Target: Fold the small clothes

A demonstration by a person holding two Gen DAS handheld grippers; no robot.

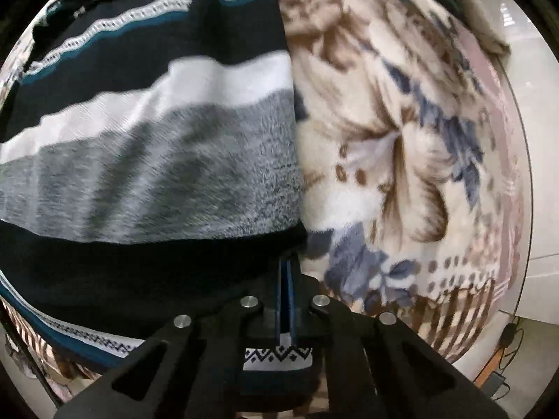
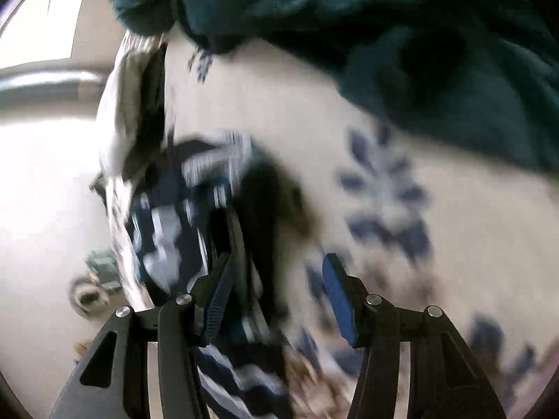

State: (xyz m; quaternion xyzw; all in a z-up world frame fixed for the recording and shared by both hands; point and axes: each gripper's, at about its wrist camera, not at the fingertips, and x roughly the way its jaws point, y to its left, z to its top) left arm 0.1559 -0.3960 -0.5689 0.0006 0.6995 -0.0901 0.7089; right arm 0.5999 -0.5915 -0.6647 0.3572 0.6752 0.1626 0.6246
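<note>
A striped knit sweater (image 1: 150, 160) with black, white, grey and teal bands lies on a floral blanket (image 1: 401, 146). My left gripper (image 1: 288, 279) is shut on the sweater's black band near its right edge, blue pads pressed together. In the right wrist view my right gripper (image 2: 279, 276) is open, with its blue pads (image 2: 337, 296) apart. A bunched part of the striped sweater (image 2: 195, 216) lies between and beyond the fingers. Whether the pads touch it is blurred.
A dark teal garment (image 2: 401, 42) is heaped on the blanket (image 2: 279, 104) at the far right of the right wrist view. The blanket's edge drops to a pale tiled floor (image 1: 531, 139). Cables (image 1: 506, 349) lie on the floor at lower right.
</note>
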